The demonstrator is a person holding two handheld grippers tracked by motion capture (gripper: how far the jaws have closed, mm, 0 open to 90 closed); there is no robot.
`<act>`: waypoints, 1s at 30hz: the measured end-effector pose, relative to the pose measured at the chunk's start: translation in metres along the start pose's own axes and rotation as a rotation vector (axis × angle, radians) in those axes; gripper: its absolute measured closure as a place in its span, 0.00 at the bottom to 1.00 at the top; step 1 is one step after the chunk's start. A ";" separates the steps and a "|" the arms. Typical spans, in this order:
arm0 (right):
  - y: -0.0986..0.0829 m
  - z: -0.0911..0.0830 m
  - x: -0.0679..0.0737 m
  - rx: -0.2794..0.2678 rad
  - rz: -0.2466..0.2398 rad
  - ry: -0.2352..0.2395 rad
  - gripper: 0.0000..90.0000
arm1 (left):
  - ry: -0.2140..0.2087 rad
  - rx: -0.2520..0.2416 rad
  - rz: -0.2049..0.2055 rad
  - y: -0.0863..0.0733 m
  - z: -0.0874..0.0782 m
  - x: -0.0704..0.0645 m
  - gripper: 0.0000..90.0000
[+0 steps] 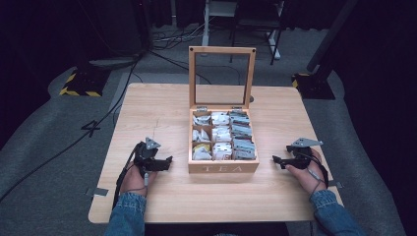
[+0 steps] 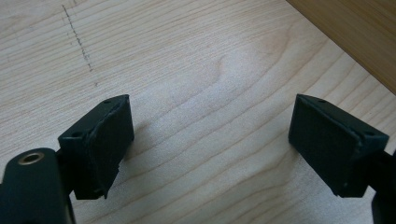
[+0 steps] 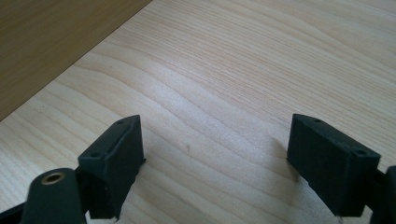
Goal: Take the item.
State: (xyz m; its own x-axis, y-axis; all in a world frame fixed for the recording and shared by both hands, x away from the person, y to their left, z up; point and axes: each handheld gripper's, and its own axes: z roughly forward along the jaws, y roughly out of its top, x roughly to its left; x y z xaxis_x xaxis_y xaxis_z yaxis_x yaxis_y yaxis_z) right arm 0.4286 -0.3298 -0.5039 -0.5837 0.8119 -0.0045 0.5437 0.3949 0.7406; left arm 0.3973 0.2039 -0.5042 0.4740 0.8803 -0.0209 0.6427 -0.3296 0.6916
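The wooden tea box [image 1: 223, 167], lettered TEA on its front wall, sits at the middle of the light wooden table [image 1: 162, 105], slightly toward your side. Its glass-paned lid [image 1: 222, 50] stands upright at the back edge. Inside, 3 columns of compartments hold tea bags [image 1: 221, 133]: white and yellowish packets in the left and middle columns, grey sachets packed on edge in the right column.

Your left gripper [image 1: 169, 161] rests low over the table just left of the box, its jaws pointing toward the box's left wall; in the left gripper view [image 2: 210, 140] the jaws stand wide apart with nothing but bare table between them, and the box wall [image 2: 355, 32] crosses the upper right corner.

Your right gripper [image 1: 274, 159] lies just right of the box, pointing toward its right wall; in the right gripper view [image 3: 215, 158] its jaws are likewise spread wide and empty, with the box wall [image 3: 51, 42] at upper left.

Neither gripper touches the box.
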 end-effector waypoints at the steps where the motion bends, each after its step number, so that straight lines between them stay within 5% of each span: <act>1: 0.000 0.000 0.000 0.001 0.000 -0.001 0.21 | 0.000 0.000 0.000 0.000 0.000 0.000 0.16; 21: 0.001 0.001 0.000 -0.001 0.001 -0.001 0.22 | 0.000 0.000 0.000 0.000 0.000 0.000 0.16; 27: -0.001 -0.003 -0.001 -0.032 0.045 0.019 0.44 | 0.000 0.000 0.000 0.000 0.000 0.000 0.16; 30: 0.004 -0.008 0.000 -0.054 0.073 0.033 0.44 | 0.003 0.000 -0.003 0.000 0.000 0.000 0.16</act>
State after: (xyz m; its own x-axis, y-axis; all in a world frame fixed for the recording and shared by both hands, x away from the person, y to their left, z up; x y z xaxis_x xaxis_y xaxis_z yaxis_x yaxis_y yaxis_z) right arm 0.4258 -0.3316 -0.4953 -0.5643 0.8224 0.0723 0.5526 0.3111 0.7732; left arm 0.3971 0.2036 -0.5042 0.4702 0.8823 -0.0209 0.6442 -0.3269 0.6915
